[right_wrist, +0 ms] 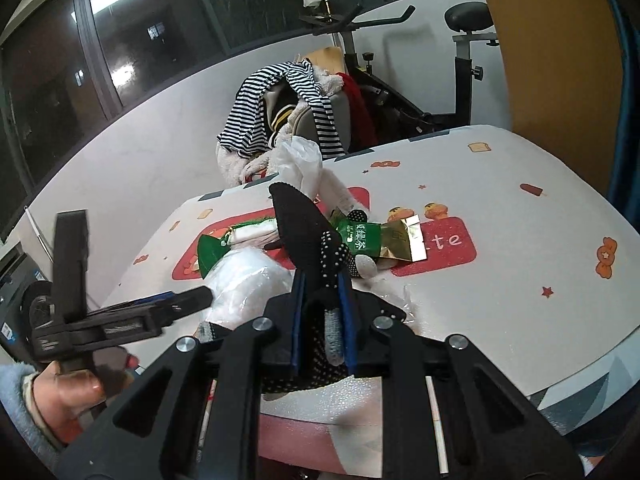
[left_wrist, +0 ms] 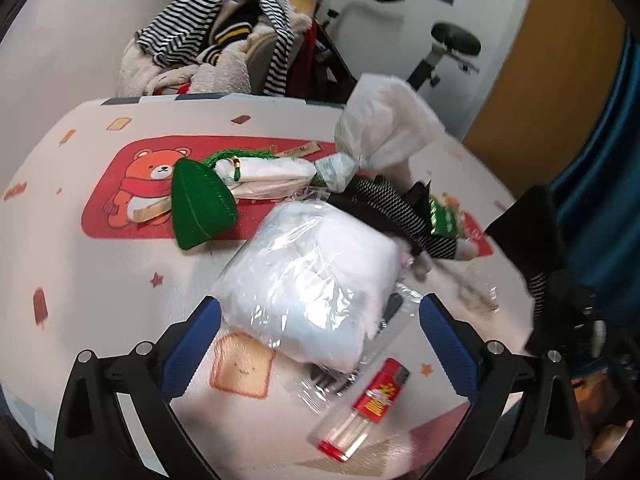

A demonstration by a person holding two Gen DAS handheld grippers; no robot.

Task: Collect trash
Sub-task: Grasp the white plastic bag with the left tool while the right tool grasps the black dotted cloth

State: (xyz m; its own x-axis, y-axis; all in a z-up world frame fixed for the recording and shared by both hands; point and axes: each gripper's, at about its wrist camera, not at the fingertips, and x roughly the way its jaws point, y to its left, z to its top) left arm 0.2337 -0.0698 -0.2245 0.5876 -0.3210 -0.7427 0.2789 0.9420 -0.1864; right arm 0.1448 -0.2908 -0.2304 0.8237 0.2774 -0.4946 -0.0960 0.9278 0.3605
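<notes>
My left gripper (left_wrist: 320, 304) stands wide open over the table, its blue pads on either side of a clear plastic bag of white stuff (left_wrist: 316, 272), not pressing it. A red lighter (left_wrist: 380, 394) lies just in front of the bag. Behind it lie a green felt leaf (left_wrist: 200, 204) and white crumpled wrappers (left_wrist: 384, 128). My right gripper (right_wrist: 322, 284) is shut on a black white-dotted cloth (right_wrist: 304, 232) that stands up from its jaws. A green tea packet (right_wrist: 362, 238) with gold foil (right_wrist: 404, 240) lies just beyond.
The table (right_wrist: 520, 280) wears a white patterned cloth with a red bear mat (left_wrist: 132, 184). A chair heaped with striped clothes (left_wrist: 208, 40) and an exercise bike (right_wrist: 460, 80) stand behind it. A hand (right_wrist: 68, 400) holds the left gripper, one of its fingers (right_wrist: 188, 300) reaching the bag.
</notes>
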